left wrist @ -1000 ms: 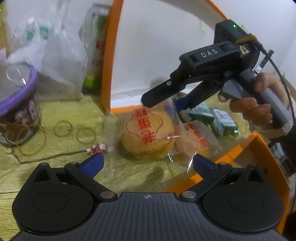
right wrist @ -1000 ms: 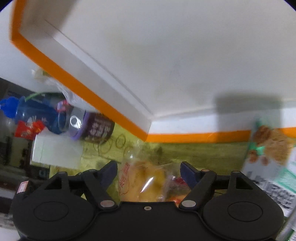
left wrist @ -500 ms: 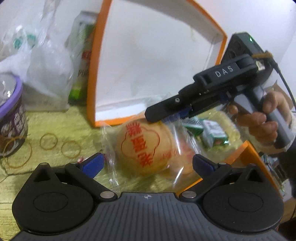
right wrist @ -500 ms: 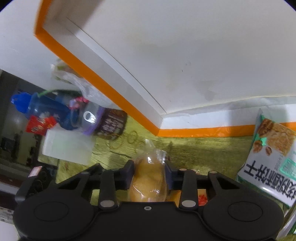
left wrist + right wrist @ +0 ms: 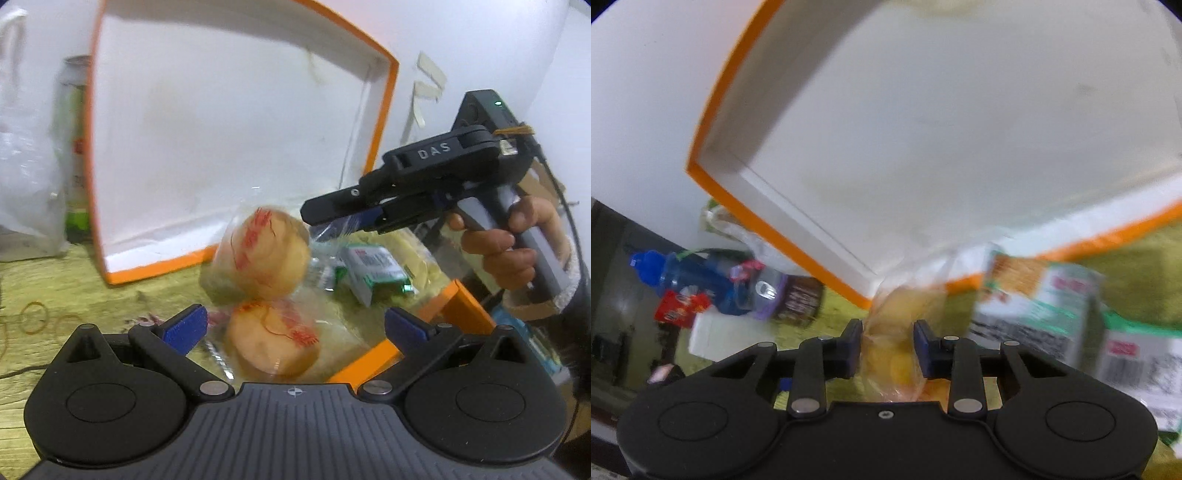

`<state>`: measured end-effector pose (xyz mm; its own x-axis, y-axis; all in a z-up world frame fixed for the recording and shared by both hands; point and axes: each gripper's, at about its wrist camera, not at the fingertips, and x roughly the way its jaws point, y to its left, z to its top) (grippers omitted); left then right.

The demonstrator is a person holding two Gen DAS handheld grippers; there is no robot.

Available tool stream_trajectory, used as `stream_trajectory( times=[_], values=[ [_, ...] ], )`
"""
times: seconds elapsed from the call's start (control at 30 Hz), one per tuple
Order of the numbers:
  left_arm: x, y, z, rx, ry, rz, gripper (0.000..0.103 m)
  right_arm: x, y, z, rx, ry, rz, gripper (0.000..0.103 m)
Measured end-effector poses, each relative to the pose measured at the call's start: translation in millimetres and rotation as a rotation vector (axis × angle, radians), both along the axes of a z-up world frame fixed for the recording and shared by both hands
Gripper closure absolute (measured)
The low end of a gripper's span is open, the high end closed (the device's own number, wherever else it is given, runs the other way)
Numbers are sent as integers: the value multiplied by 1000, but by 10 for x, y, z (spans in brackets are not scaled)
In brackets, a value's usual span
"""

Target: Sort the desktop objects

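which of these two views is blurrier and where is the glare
Right wrist view is blurrier: the orange-edged box lid and snack packets smear. Left wrist view is sharper, though the bagged pastry blurs; glare glints on its wrapper, and the fisheye bows the lid's edges.

Golden pastries bear red print, apparently; orange-edged white box.

The right gripper, open around the pastry bag a second ago, is now clamped on the bag's clear wrapper; its jaws have just been closing. The bag, earlier lying flat on the table, now hangs lifted and tilted from that grip. A second pastry beneath it is now fully exposed. Both views have drawn back from the box lid.
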<state>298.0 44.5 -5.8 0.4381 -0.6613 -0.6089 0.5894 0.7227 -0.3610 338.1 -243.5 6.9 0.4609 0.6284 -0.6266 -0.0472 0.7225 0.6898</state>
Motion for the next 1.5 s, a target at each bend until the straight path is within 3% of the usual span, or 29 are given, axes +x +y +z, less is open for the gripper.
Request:
stream_trajectory(
  times=[0.2,0.43,0.53,0.6,0.77,0.97,1.07,1.27,1.5],
  values=[
    [12,-256,-74,35,3,-43,0,-202,-127,-169,44,46,-18,73],
    [62,-376,-72,52,-18,-58,0,-383,-214,-322,99,140,41,68],
    [82,-411,-103,63,-19,-68,0,-416,-354,-235,95,120,22,51],
    [91,-425,-117,66,-22,-74,0,-423,-454,-174,89,100,-11,47],
    [114,-475,-110,55,-39,-83,0,-264,-542,-141,96,97,-49,47],
    [109,-538,-126,56,-55,-102,0,57,-281,-305,80,137,-11,47],
    [105,-546,-151,74,-67,-93,0,91,-230,-349,79,128,-20,52],
    [121,-471,-125,26,-50,-74,0,-8,-321,-381,135,130,-67,70],
    [-82,-457,70,17,-92,-74,0,-260,-339,-204,162,92,-82,73]
  ],
)
